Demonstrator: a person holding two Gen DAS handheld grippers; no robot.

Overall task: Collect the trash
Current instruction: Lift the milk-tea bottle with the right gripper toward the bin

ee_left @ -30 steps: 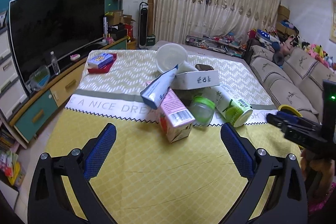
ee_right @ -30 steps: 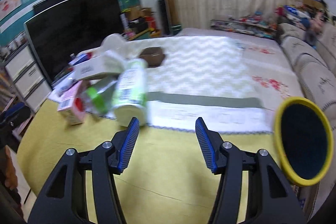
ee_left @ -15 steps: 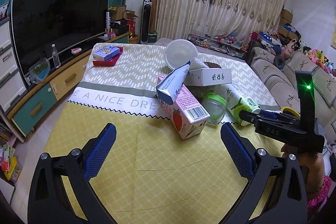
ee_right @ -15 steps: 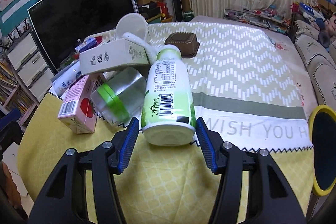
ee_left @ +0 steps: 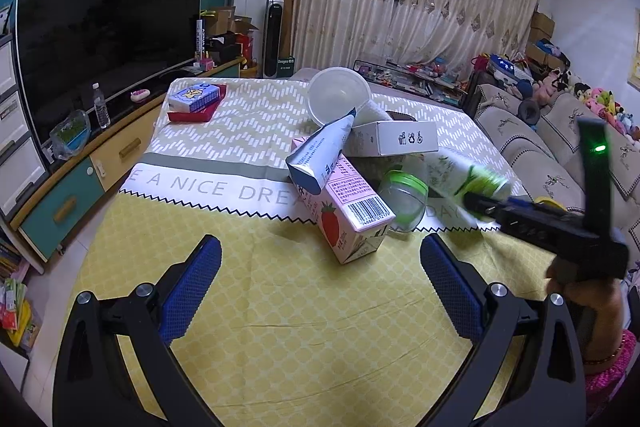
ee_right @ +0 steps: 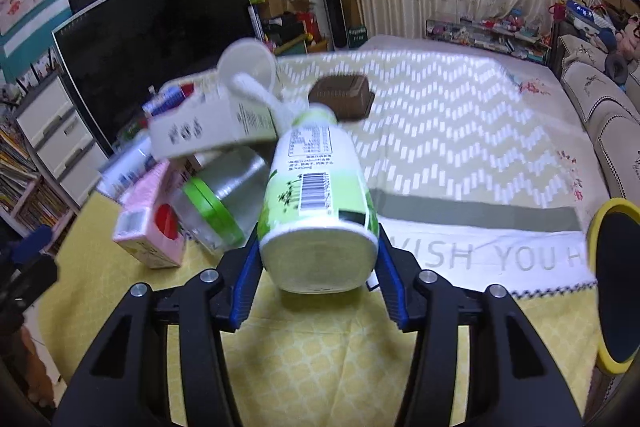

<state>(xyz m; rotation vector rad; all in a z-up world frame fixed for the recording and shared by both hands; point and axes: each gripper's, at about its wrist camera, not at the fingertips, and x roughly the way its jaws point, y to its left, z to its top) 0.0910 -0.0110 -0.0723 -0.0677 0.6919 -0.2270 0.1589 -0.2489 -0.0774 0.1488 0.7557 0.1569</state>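
Note:
A pile of trash lies mid-table: a green and white bottle (ee_right: 316, 195) (ee_left: 464, 175), a pink strawberry carton (ee_left: 344, 211), a clear jar with a green lid (ee_left: 402, 203), a white box (ee_left: 392, 139), a blue and white carton (ee_left: 320, 159) and a clear cup (ee_left: 338, 101). My right gripper (ee_right: 318, 255) has the bottle's base between its blue pads. Its jaws are closing and the pads lie against the bottle's sides. The bottle looks blurred in the left wrist view. My left gripper (ee_left: 319, 251) stands open over the yellow cloth in front of the pink carton, holding nothing.
A brown container (ee_right: 342, 99) sits behind the bottle. A black disc with a yellow rim (ee_right: 616, 287) is at the table's right edge. A red tray with a blue box (ee_left: 196, 103) lies far left. A television (ee_left: 100, 39) stands left, a sofa (ee_left: 560, 147) right.
My right gripper has moved in from the open cloth to the bottle and now has its base between the pads. The left gripper has kept its place, still open.

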